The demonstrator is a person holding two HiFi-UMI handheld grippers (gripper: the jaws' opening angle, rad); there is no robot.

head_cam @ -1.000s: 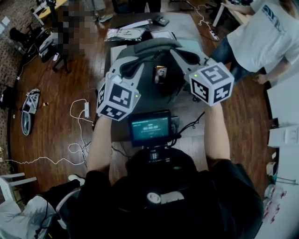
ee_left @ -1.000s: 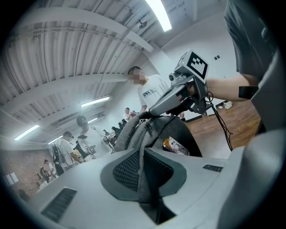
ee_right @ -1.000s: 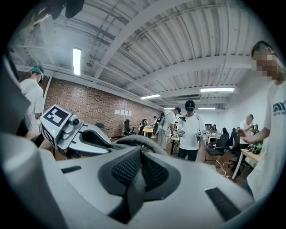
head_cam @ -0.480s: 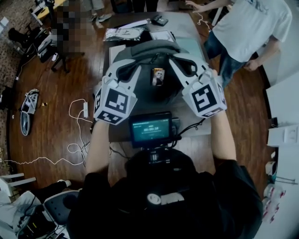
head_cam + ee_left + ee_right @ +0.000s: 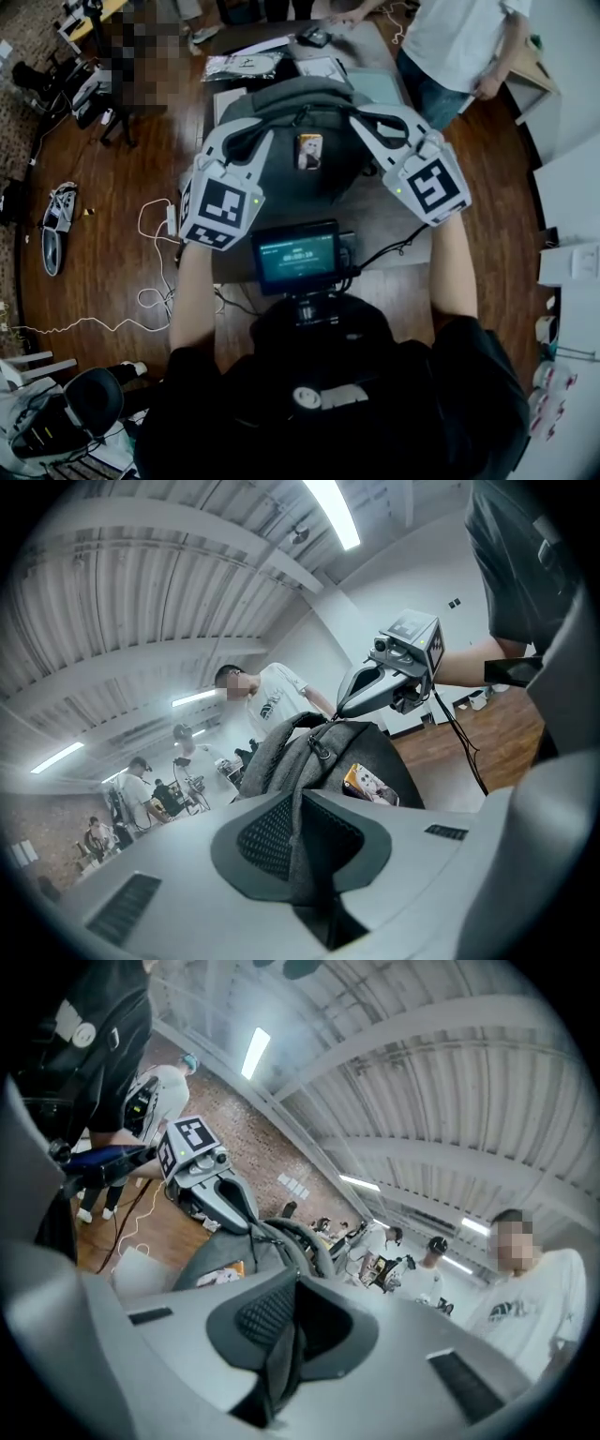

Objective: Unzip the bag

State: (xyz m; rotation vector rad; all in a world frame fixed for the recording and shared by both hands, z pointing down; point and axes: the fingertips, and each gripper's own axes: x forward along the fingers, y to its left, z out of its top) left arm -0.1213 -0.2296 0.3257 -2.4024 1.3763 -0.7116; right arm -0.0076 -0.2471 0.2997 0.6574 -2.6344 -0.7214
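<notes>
A grey fabric backpack [image 5: 281, 101] stands upright at the middle of a grey tabletop [image 5: 375, 220], held from both sides by 2 hand-held grippers. The left gripper [image 5: 251, 141] has its jaws closed on a fold of the bag's grey cloth near the top. The right gripper [image 5: 367, 120] is pinched nearly shut on a thin dark strip [image 5: 281, 1358] at the opposite shoulder; whether that strip is the zip's pull tab cannot be told. To open the bag cleanly, the left grip should likely stay as the anchor and keep the cloth taut. The right would then draw along the line of the zip, not away from it, so the slider does not jam. The bag looks soft and full-bodied, with an arched carry handle and an orange-and-white card [image 5: 308, 150] on its dark front.
</notes>
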